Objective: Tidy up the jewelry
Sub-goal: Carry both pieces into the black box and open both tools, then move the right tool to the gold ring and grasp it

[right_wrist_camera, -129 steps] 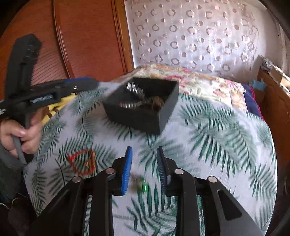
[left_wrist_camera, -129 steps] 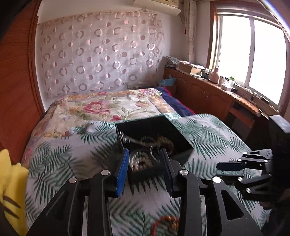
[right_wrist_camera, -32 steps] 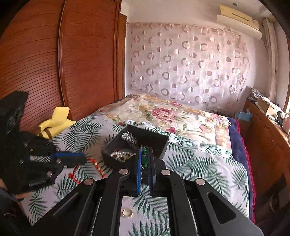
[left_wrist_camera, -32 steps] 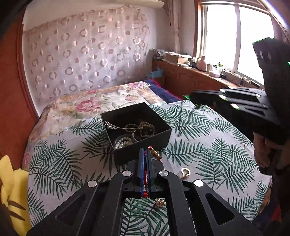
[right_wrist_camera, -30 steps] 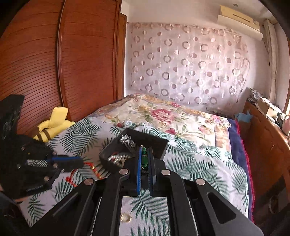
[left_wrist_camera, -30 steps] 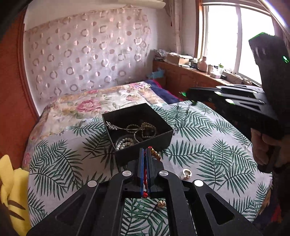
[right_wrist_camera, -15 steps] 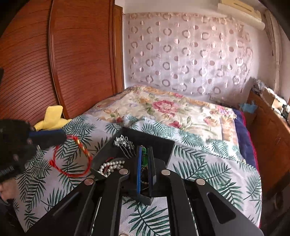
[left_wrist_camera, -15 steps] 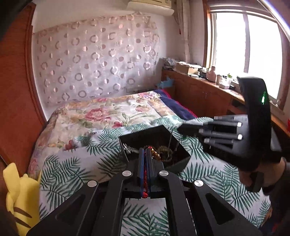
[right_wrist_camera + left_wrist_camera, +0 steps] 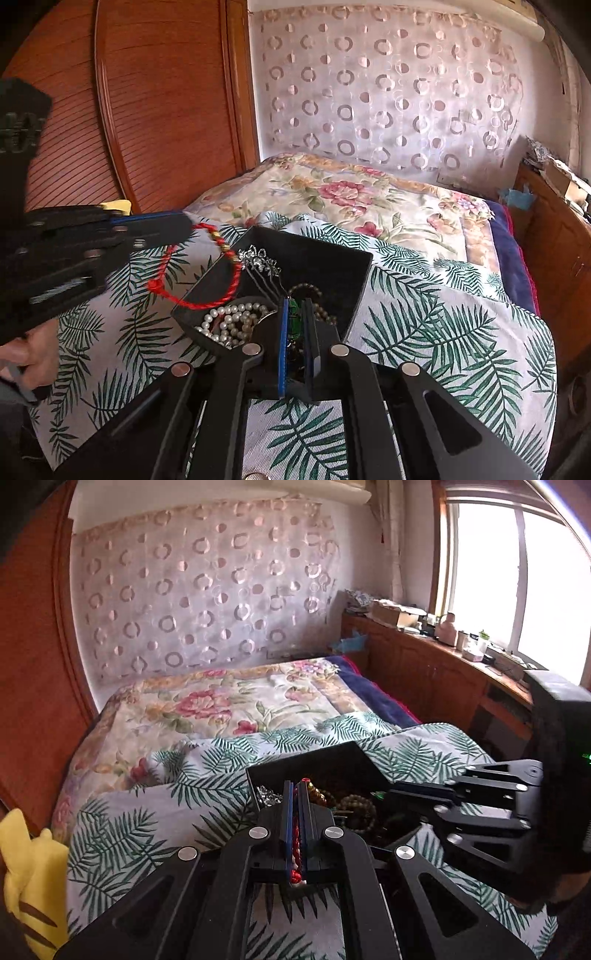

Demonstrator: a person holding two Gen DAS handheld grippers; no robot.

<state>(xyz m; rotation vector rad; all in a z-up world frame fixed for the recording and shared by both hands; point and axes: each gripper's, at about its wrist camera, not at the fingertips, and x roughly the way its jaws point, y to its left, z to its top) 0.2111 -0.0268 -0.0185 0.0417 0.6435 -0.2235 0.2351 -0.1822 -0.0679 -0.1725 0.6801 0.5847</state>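
A black open jewelry box (image 9: pixel 317 764) (image 9: pixel 317 258) sits on the palm-leaf bedspread and holds a pearl strand (image 9: pixel 229 321), a silver hair comb (image 9: pixel 260 262) and brown beads (image 9: pixel 356 806). My left gripper (image 9: pixel 295 794) (image 9: pixel 184 225) is shut on a red cord bracelet (image 9: pixel 207 273) (image 9: pixel 295 834) with gold beads, which hangs over the box's left rim. My right gripper (image 9: pixel 295 314) (image 9: pixel 391 794) is shut on a small green jewel (image 9: pixel 294 317) just above the inside of the box.
A yellow plush toy (image 9: pixel 29 878) lies at the bed's left edge by the wooden headboard (image 9: pixel 147 110). A floral quilt (image 9: pixel 221 701) covers the far bed. A wooden counter with clutter (image 9: pixel 443 653) runs under the window on the right.
Both grippers have moved forward and down to the box. The red bracelet now hangs over the box's left rim, and the green jewel is over the inside of the box.
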